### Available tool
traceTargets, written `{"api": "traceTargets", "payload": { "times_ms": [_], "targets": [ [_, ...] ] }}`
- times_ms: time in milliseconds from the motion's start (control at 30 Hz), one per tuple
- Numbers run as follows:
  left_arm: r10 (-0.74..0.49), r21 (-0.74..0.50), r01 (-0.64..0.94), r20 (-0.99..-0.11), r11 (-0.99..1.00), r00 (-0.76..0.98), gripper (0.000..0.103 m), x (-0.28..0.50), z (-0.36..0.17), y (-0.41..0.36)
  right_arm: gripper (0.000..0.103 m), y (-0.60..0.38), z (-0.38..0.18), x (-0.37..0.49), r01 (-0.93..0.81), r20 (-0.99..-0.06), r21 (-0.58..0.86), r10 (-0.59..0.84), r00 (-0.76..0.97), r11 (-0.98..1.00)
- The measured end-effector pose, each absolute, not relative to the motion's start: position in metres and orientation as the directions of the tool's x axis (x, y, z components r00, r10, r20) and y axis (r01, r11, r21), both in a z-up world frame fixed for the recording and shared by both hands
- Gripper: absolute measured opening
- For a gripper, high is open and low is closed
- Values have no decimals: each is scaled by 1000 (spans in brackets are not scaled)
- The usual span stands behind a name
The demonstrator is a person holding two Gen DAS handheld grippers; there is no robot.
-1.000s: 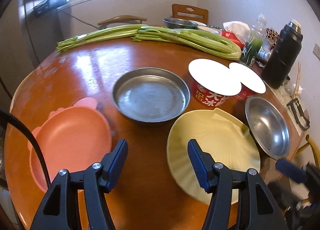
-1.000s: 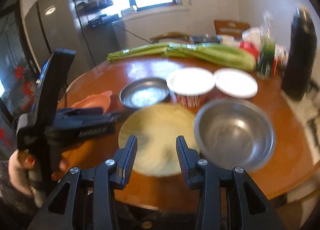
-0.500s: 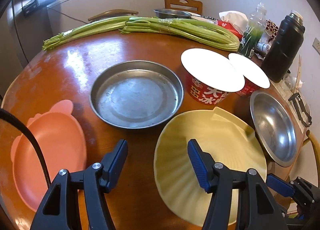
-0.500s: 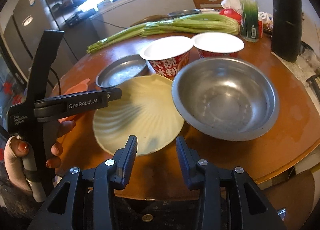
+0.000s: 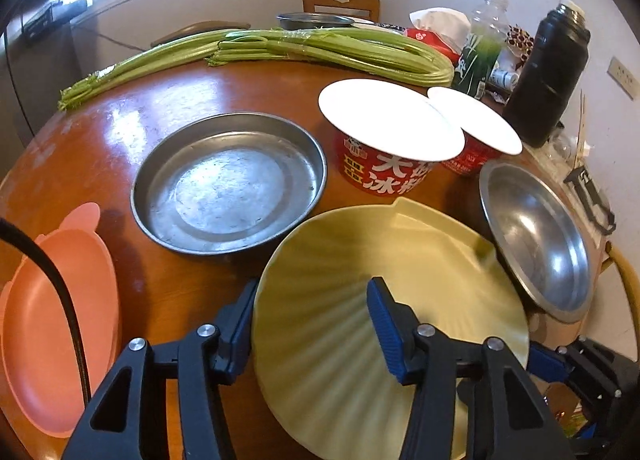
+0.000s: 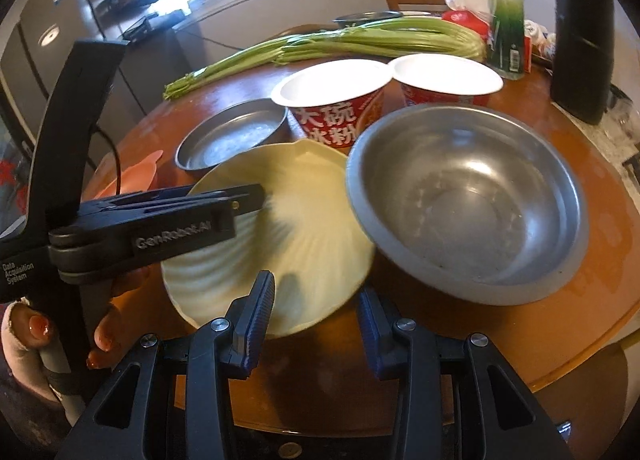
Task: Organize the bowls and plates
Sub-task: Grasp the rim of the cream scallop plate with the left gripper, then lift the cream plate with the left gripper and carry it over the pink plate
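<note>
Since a second ago both claws have closed in on the yellow plate (image 5: 384, 260), which now fills the space ahead of them; the left gripper (image 5: 310, 324) is spread wide, its left finger outside the plate's near-left rim and its right finger over the ribbed surface, though contact cannot be told; the right gripper (image 6: 316, 312) is likewise spread, its left finger at the plate's near edge and its right finger just off the rim, holding nothing. From the right wrist view the left tool reaches in from the left, its tip over the plate's left part. Right of the plate and overlapping its edge sits the steel bowl (image 6: 468, 199); ahead and left of the left claw lies the flat metal pan (image 5: 228, 183); far to its left the pink plate (image 5: 56, 320); beyond the yellow plate stand two red noodle cups (image 5: 390, 139) with white lids; celery stalks (image 5: 280, 47) lie across the far side of the wooden table (image 5: 100, 131).
</note>
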State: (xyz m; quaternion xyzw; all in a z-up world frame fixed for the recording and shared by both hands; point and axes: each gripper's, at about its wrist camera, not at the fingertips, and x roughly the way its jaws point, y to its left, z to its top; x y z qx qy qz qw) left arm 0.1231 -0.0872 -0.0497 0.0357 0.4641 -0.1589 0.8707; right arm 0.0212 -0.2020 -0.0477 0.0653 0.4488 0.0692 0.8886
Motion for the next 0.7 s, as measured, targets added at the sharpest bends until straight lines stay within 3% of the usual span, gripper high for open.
{"api": "traceTargets", "payload": {
  "times_ms": [467,700],
  "targets": [
    [-255,-128,260,-798,957,545,53,102,-33,-53,43,-183,-36,14,-134,-769,166,213,602,977],
    [-204,-108,191,-767,976,608,53,89,-11,-24,43,-158,-28,19,-223,-760,154,260,596,962]
  ]
}}
